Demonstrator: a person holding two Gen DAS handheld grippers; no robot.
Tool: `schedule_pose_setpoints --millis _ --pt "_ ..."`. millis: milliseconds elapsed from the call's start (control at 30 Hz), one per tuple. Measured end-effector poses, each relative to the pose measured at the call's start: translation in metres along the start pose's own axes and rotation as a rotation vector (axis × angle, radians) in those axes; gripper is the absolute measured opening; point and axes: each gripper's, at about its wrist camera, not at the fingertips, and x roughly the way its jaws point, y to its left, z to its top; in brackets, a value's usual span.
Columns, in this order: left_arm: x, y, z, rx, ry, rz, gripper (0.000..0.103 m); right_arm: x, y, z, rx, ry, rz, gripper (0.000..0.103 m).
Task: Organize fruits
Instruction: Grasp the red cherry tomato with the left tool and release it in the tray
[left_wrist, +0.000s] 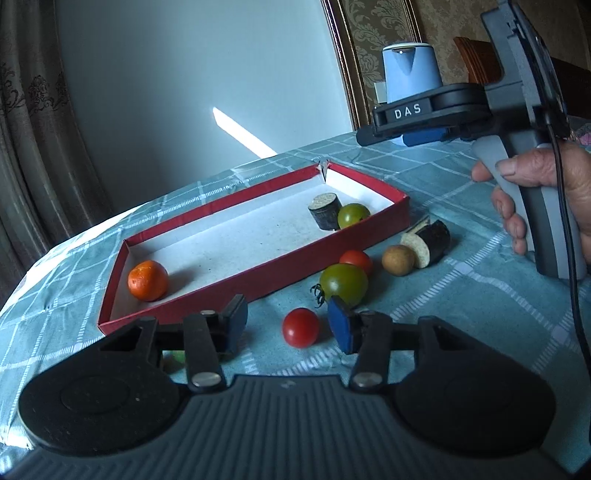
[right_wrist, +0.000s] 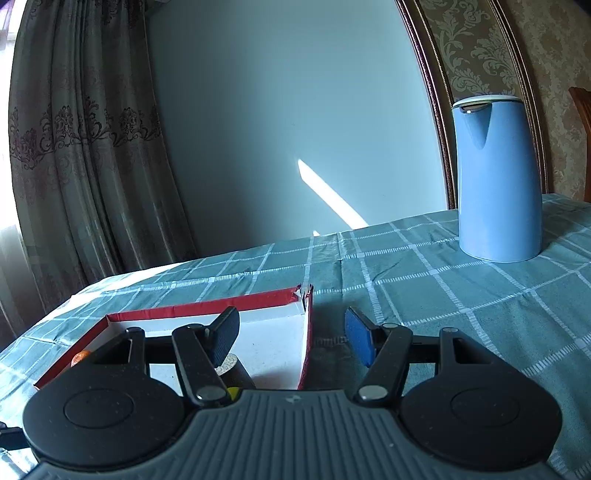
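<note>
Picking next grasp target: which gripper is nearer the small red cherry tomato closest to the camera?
Left. The open left gripper has the small red cherry tomato between its fingertips. The open right gripper is raised by the red cardboard tray's far end.

My left gripper (left_wrist: 288, 325) hangs with its jaws apart around a red cherry tomato (left_wrist: 300, 327) on the checked tablecloth (left_wrist: 461, 295). At one o'clock sits a green tomato (left_wrist: 344, 284). At eleven o'clock, the red tray (left_wrist: 255, 271) holds a tangerine (left_wrist: 147, 280). At two o'clock, I see my right gripper (left_wrist: 421, 129).
</note>
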Motion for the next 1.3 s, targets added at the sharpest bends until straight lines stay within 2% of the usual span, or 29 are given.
schedule_pose_setpoints --millis 100,200,333,500,600,667,733,833,1000,1167,1300 --pt "0.012 0.001 0.001 -0.021 0.058 -0.014 0.035 -0.002 0.0 0.001 0.006 -0.008 0.007 0.063" --pt "0.021 0.006 -0.001 -0.057 0.092 -0.054 0.031 -0.003 0.0 0.002 0.01 -0.019 0.011 0.063" --pt "0.019 0.007 -0.001 -0.071 0.084 -0.067 0.023 -0.005 0.0 0.003 0.011 -0.025 0.015 0.063" --pt "0.006 0.013 0.002 -0.089 0.042 -0.034 0.022 -0.005 0.0 0.003 0.018 -0.031 0.016 0.063" --pt "-0.007 0.027 0.012 -0.118 -0.017 0.009 0.022 -0.006 0.0 0.003 0.019 -0.032 0.016 0.064" --pt "-0.011 0.042 0.02 -0.154 -0.05 0.06 0.022 -0.006 0.001 0.002 0.022 -0.032 0.015 0.07" --pt "-0.007 0.061 0.027 -0.204 -0.057 0.095 0.022 -0.007 0.001 0.002 0.02 -0.038 0.011 0.072" --pt "0.01 0.088 0.032 -0.264 -0.026 0.164 0.022 -0.006 0.002 0.001 0.019 -0.033 0.013 0.072" --pt "0.043 0.117 0.027 -0.348 0.05 0.22 0.022 -0.005 0.003 0.0 0.01 -0.026 0.014 0.072" --pt "0.055 0.122 0.019 -0.363 0.071 0.247 0.023 -0.004 0.004 0.0 0.007 -0.018 0.015 0.072" --pt "0.039 0.124 0.017 -0.397 0.03 0.257 0.048 -0.004 0.004 -0.001 0.0 -0.019 0.013 0.072"
